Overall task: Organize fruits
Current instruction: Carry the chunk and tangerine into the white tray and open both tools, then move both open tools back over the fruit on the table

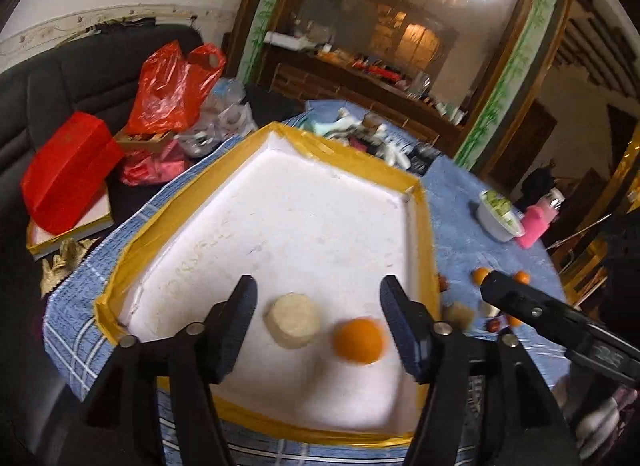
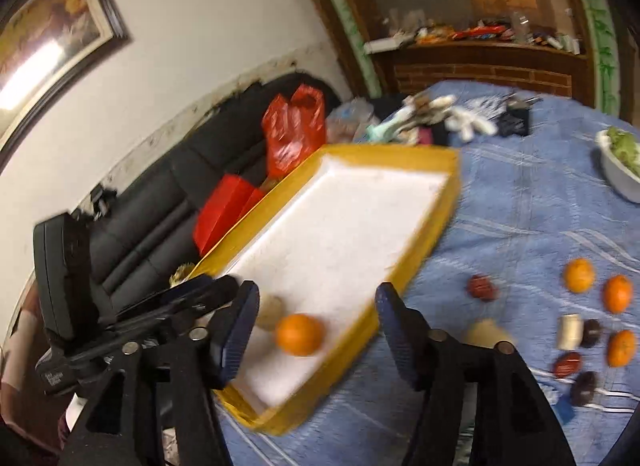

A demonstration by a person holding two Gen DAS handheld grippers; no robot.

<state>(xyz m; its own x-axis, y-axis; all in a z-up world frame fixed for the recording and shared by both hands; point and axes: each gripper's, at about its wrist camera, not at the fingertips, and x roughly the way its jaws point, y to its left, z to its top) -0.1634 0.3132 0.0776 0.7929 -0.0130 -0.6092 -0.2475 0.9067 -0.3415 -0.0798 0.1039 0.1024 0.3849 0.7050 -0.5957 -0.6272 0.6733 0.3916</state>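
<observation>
Left gripper [image 1: 318, 320] hovers over the near end of the tray [image 1: 422, 225], jaws spread wide, gripping nothing. Between its fingers, on the white tray floor, sit a pale round fruit [image 1: 293, 320] and an orange [image 1: 359, 340], side by side, nearly touching; orange on the right. Both are blurred, so what the pale one is exactly is hard to call, maybe a peeled or cut piece.

Right gripper [image 2: 314, 332] also released, jaws wide apart, empty, over the tray's near right edge. In the right wrist view the same orange [image 2: 300, 334] lies in the near part of the tray [image 2: 400, 282], with the pale fruit [image 2: 270, 312] just behind it to the left. The left gripper's body shows at the left edge of this view.

Tray is white foam with yellow taped rim, sitting on a blue checked tablecloth [image 2: 500, 201] on a round table.

Still outside the tray, on the cloth to the right: three more oranges [image 2: 579, 275], a couple of reddish-brown fruits [image 2: 482, 288], dark round pieces [image 2: 591, 332], a white cylindrical piece [image 2: 571, 332], and another pale lump [image 2: 486, 332] near the right finger.

Far right: white bowl [image 2: 618, 177] with green stuff inside. Far end of table: clutter of small items. Left of table: dark sofa [image 1: 80, 77] with red plastic bag [image 1: 172, 89] and red box [image 1: 68, 173].
</observation>
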